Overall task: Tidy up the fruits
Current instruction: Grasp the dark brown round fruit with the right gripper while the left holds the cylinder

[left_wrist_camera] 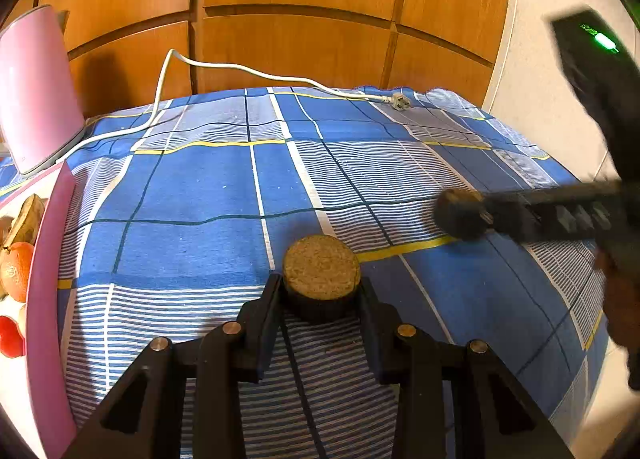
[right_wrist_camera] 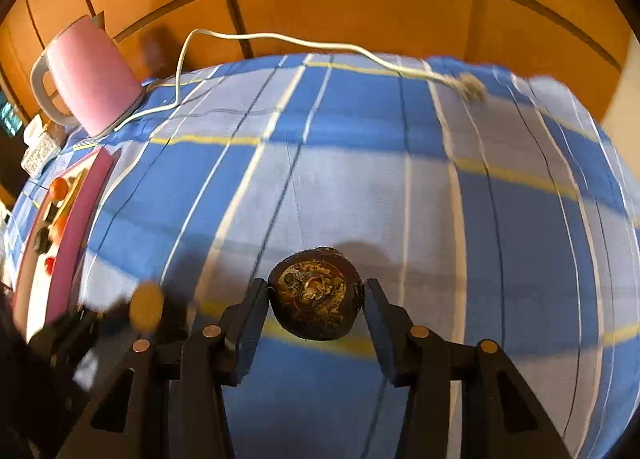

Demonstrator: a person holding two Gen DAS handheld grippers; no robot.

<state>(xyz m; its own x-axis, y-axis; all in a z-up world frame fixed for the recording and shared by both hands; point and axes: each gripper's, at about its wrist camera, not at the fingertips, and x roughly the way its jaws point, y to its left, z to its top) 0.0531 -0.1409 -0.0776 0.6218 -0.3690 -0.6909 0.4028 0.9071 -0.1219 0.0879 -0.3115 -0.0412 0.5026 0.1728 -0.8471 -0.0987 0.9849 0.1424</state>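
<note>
A: Fruit half (left_wrist_camera: 321,273), tan cut face up, clamped tight in left gripper (left_wrist_camera: 321,285), 6 o'clock, above checked cloth (left_wrist_camera: 200,199).
B: Likewise at 6 o'clock, dark round fruit (right_wrist_camera: 316,299), pinched between right gripper (right_wrist_camera: 315,287) pads.
A: And orange (left_wrist_camera: 16,271), 9 o'clock, inside pink tray (left_wrist_camera: 50,259).

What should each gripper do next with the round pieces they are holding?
Probably carry them left to the pink tray. The left gripper is shut on a dark piece with a tan cut face, the right gripper on a dark round fruit, and the other fruits, like the orange, already sit there.
</note>
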